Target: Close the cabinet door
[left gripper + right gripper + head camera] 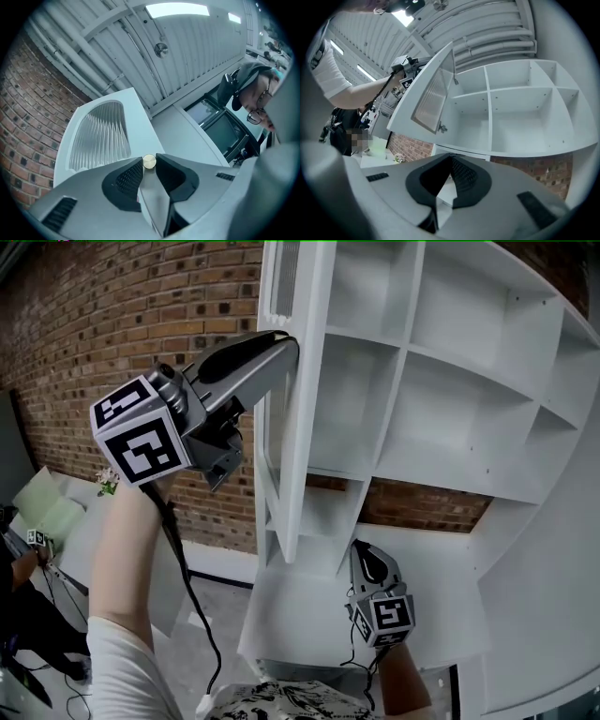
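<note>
Two grippers are in use, each carrying one cube (141,432) printed with black-and-white square markers. One cabinet door (302,427) stands open at the left side of one white cabinet (450,437), swung out from its front, and the head view shows it nearly edge-on. The left gripper (284,341) is high up at the door's free edge. Its jaws are closed on that edge, with the one small brass knob (149,161) just between their tips. The door has one pane of ribbed glass (101,136). The right gripper (367,554) is lower and nearer, in front of the cabinet's bottom shelf, its jaws together and holding nothing. At least five open compartments, all white, show in the cabinet. Behind stands a red brick wall (94,324), the floor (211,610) is grey, and above is a ribbed white ceiling (197,56) with two light panels (177,9).
</note>
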`<state>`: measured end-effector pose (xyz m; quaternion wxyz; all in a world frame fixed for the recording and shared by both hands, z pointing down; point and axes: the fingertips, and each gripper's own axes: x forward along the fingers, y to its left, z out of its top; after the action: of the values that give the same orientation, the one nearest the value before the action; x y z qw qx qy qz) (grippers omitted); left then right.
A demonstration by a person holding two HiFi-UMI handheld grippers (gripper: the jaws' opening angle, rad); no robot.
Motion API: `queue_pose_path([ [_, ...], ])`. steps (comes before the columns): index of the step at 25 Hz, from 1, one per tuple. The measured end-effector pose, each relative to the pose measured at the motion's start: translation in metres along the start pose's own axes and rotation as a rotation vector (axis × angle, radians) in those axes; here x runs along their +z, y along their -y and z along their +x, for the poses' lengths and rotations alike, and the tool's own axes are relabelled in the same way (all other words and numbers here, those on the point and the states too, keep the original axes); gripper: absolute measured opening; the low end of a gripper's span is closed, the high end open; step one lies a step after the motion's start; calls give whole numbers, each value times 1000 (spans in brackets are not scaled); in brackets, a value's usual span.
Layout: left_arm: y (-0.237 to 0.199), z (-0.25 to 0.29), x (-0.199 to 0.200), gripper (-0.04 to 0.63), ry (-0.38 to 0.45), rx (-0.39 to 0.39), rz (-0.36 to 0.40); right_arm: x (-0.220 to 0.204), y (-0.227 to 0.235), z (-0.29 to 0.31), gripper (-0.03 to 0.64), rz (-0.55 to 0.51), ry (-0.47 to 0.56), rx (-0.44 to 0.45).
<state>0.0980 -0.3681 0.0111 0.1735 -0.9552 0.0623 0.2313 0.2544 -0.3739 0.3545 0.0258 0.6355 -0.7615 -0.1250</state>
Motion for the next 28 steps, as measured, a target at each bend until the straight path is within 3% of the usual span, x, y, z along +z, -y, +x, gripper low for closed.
queue_pose_path([
  [4,3,8,-2,100,-10,-9,9,1,5,5,8,19,4,9],
  [13,6,78,-39,94,-73,61,80,-13,62,8,8,51,21,25],
  [28,-15,141,-81,94,-130,227,191,-34,131,12,8,72,18,43],
])
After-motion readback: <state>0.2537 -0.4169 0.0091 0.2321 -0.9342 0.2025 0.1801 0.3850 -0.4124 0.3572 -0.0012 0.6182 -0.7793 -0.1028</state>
